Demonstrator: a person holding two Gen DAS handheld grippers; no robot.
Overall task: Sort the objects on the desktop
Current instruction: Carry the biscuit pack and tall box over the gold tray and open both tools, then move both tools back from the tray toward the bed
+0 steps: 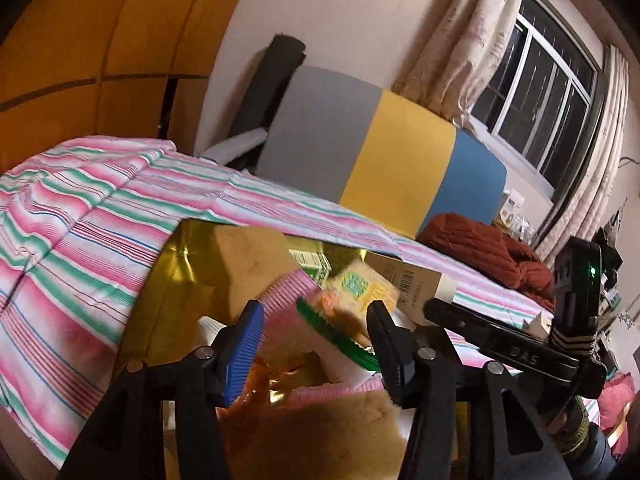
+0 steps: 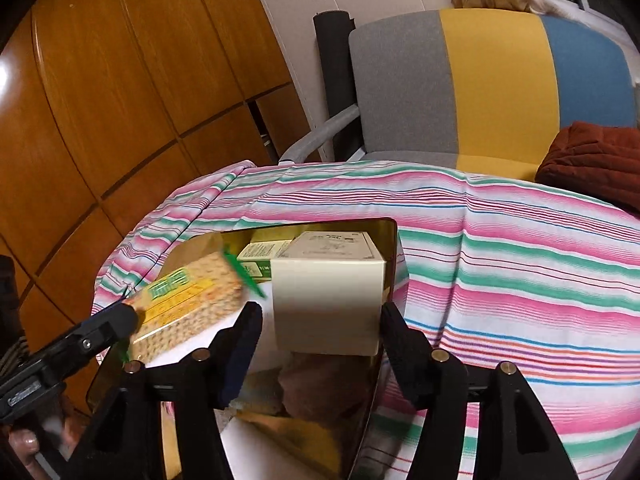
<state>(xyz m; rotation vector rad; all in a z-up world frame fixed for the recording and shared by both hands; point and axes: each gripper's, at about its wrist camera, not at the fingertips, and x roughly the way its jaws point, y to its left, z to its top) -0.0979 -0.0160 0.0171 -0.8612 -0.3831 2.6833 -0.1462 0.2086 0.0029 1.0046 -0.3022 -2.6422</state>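
My left gripper clamps the snack packet; my right gripper brackets the cream box over the gold tin, contact unclear.

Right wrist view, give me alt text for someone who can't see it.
A cream box sits between the right gripper's open fingers over a gold tray of boxes on a striped cloth. At left, the left gripper is at a blurred yellow snack packet. Behind stand a grey, yellow and blue chair and wood panelling.
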